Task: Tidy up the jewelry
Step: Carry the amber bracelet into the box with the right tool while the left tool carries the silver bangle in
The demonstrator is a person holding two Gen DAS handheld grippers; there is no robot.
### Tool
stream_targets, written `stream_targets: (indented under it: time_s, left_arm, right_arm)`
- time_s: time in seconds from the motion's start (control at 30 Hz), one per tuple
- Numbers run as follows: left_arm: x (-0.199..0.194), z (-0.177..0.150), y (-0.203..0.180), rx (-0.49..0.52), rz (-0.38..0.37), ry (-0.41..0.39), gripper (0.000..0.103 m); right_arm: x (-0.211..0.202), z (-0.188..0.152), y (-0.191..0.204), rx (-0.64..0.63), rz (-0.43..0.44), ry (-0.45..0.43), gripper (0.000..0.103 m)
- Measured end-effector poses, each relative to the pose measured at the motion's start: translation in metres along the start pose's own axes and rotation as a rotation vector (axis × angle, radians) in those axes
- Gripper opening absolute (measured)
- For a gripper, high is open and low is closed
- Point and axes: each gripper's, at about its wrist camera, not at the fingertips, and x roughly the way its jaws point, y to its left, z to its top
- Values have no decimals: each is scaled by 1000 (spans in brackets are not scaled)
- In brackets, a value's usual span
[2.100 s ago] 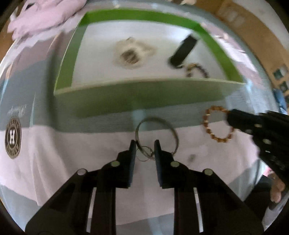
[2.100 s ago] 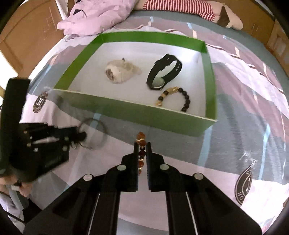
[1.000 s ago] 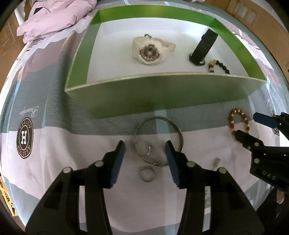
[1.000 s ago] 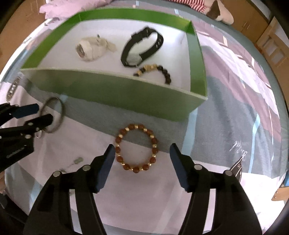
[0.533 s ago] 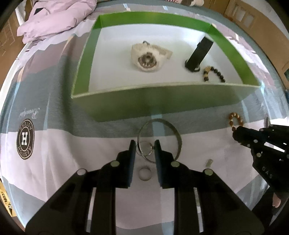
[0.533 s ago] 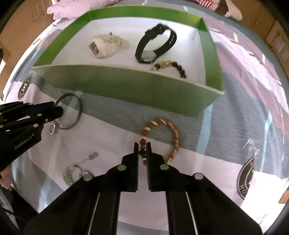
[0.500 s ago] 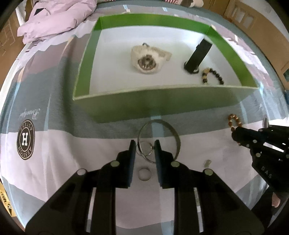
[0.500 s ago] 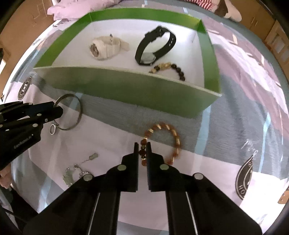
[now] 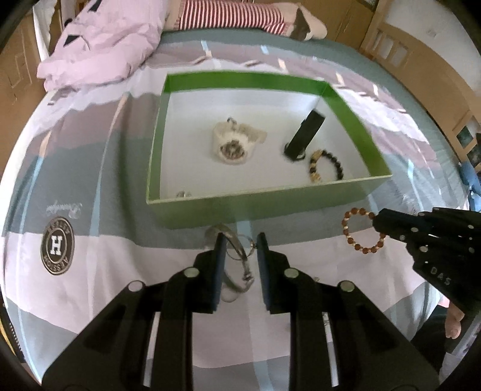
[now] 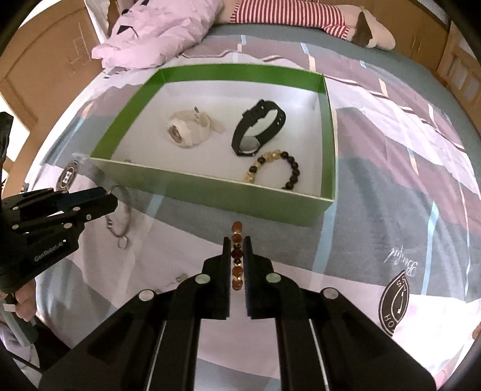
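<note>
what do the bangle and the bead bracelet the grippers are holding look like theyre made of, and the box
Bangle: thin silver-grey hoop with a dull sheen and small rings hanging off it, likely metal. Bead bracelet: round reddish-brown beads with small gold ones between; wood or resin, the frames cannot settle which. Box: thin flat walls, matte green outside and white floor, probably cardboard.

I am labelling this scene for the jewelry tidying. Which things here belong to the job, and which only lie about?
Belong to the job:
- green box
- silver bangle, held by left gripper
- red bead bracelet, held by right gripper
- white watch, black watch, black-and-gold bracelet, inside the box
- small ring on the bedspread

Just lying about:
- pink quilt
- striped plush toy
</note>
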Motion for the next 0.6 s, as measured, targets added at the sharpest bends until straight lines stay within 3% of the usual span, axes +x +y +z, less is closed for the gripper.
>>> stream_targets:
  time_s: [0.27, 0.6]
  left_arm:
    - [-31, 5, -6, 9, -38, -75, 20]
    - [-64, 18, -4, 4, -49, -168, 20]
  right_arm:
    - [-25, 5, 4, -8, 11, -83, 7]
    - [-67, 14, 10, -4, 62, -310, 7]
